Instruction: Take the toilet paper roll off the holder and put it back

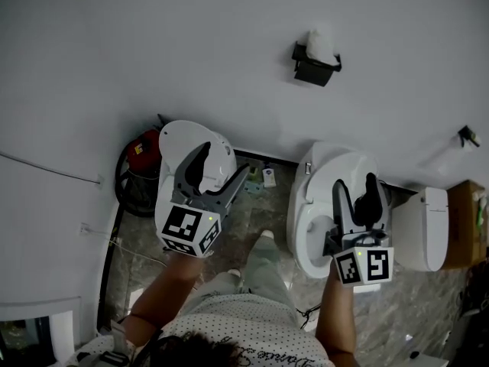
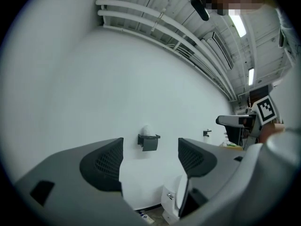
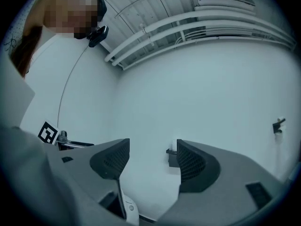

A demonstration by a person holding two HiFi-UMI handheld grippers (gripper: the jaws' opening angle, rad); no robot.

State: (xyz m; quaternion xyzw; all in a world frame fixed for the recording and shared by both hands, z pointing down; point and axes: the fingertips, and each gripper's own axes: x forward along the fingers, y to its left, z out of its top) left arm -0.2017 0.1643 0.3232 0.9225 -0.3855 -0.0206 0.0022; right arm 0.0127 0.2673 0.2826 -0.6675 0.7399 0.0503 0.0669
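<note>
A white toilet paper roll [image 1: 321,43] sits on top of a black wall holder [image 1: 315,69], high on the plain white wall. Both grippers are well short of it. My left gripper [image 1: 225,160] is open and empty. In the left gripper view the roll [image 2: 147,130] and holder [image 2: 149,142] show far off between its spread jaws [image 2: 150,154]. My right gripper [image 1: 354,182] is also open with nothing between its fingers. In the right gripper view [image 3: 153,157] the holder [image 3: 171,158] peeks out beside the right-hand jaw, partly hidden.
A white toilet [image 1: 306,205] stands against the wall below my right gripper, with a white box-shaped unit [image 1: 424,228] and a wooden cabinet [image 1: 462,220] to its right. A second white fixture [image 1: 187,138] and a red container [image 1: 144,153] sit under my left gripper. A small black hook [image 1: 466,134] is on the wall.
</note>
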